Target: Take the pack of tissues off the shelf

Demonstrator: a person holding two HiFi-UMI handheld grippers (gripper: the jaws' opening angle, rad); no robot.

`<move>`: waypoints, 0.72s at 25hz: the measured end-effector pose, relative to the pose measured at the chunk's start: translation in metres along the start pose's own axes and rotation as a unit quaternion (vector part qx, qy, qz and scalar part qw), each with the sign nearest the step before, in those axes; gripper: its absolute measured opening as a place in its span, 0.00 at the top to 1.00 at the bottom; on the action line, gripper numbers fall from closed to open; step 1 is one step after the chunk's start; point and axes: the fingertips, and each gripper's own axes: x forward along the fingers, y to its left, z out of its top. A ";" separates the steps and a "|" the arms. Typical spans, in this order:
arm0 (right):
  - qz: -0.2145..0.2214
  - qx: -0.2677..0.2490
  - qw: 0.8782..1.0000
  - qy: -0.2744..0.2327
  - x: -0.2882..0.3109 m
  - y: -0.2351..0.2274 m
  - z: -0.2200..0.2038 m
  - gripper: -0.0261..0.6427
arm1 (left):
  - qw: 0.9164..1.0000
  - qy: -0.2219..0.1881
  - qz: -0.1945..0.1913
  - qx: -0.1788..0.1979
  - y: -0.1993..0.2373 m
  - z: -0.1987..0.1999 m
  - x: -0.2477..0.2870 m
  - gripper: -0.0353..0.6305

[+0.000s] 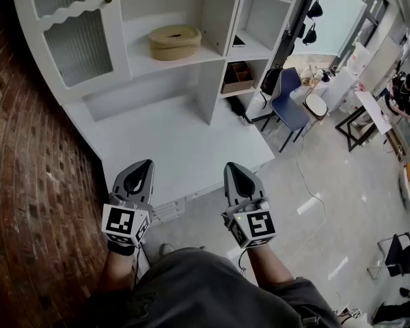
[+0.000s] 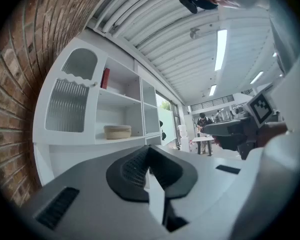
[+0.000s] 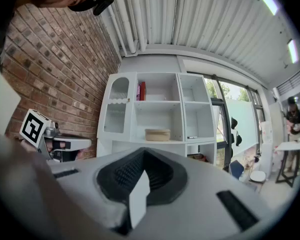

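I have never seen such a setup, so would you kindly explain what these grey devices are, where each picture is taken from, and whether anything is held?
There is no robot: a person holds a two-jaw tool in each hand, the left gripper and the right gripper; the marker cubes belong to them. One picture comes from a camera on the person's head, looking down. The other two come from cameras riding on each gripper, looking along its jaws. Both pairs of jaws are shut, holding nothing. Ahead stands a white shelf unit; one shelf holds a round tan basket, and a red item sits higher up, too small to identify.
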 end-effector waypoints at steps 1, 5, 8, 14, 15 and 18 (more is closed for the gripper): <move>0.000 0.000 1.000 0.000 -0.001 -0.001 -0.001 0.96 | 1.000 0.000 0.001 -0.001 -0.001 -0.001 0.000 0.95; 0.003 -0.002 1.000 0.001 -0.002 -0.003 -0.002 0.96 | 1.000 0.001 0.005 -0.002 -0.003 -0.003 -0.001 0.95; 0.006 -0.003 1.000 0.001 -0.002 -0.003 -0.003 0.96 | 1.000 0.003 0.007 -0.002 -0.004 -0.004 -0.002 0.95; 0.016 0.002 1.000 -0.003 -0.003 -0.003 -0.001 0.96 | 1.000 0.001 0.007 -0.002 -0.007 -0.002 -0.002 0.95; 0.019 0.006 1.000 -0.005 -0.003 -0.003 0.000 0.96 | 1.000 -0.002 0.007 -0.005 -0.008 -0.001 -0.003 0.95; 0.027 0.011 1.000 -0.010 -0.004 -0.004 0.002 0.96 | 1.000 -0.014 -0.003 -0.015 -0.009 0.005 -0.004 0.92</move>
